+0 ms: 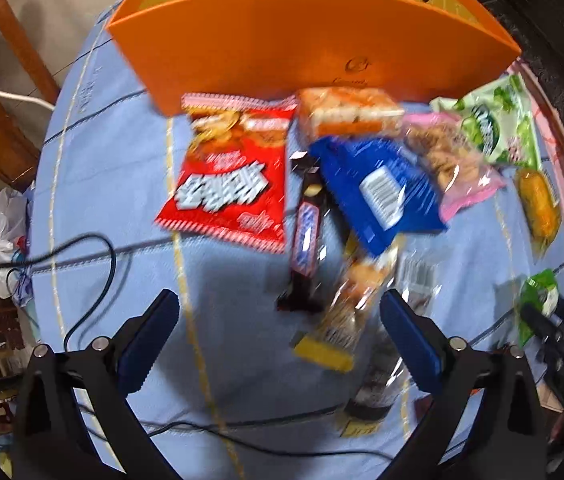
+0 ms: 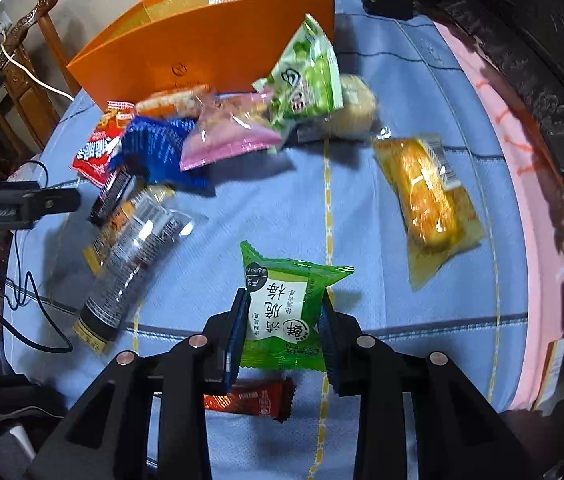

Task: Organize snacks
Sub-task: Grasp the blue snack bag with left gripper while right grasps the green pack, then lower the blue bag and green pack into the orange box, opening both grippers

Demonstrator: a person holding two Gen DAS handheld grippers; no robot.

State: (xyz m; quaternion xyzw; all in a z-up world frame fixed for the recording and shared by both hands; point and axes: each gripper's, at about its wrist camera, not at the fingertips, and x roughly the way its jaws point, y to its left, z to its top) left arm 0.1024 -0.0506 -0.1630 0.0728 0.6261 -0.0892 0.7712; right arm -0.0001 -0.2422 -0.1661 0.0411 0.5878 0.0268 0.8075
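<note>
Blue-clothed table (image 2: 402, 92) is carrying a tall orange cardboard box (image 2: 221, 56) at its far edge, snack packs lying scattered before it. Nearer the front edge, the right gripper (image 2: 284, 320) is holding a small green plum-candy packet (image 2: 282, 312) by its sides between narrowed jaws. The left gripper (image 1: 277, 344) is hanging wide over a clear-wrapped biscuit sleeve (image 1: 346, 316). A firm, centred pinch should keep the packet from slipping on its way boxward.

The tall orange cardboard box (image 1: 306, 44) hides most of its contents; a small red foil packet (image 2: 257, 398) lies half-hidden behind the right gripper (image 2: 282, 328).
</note>
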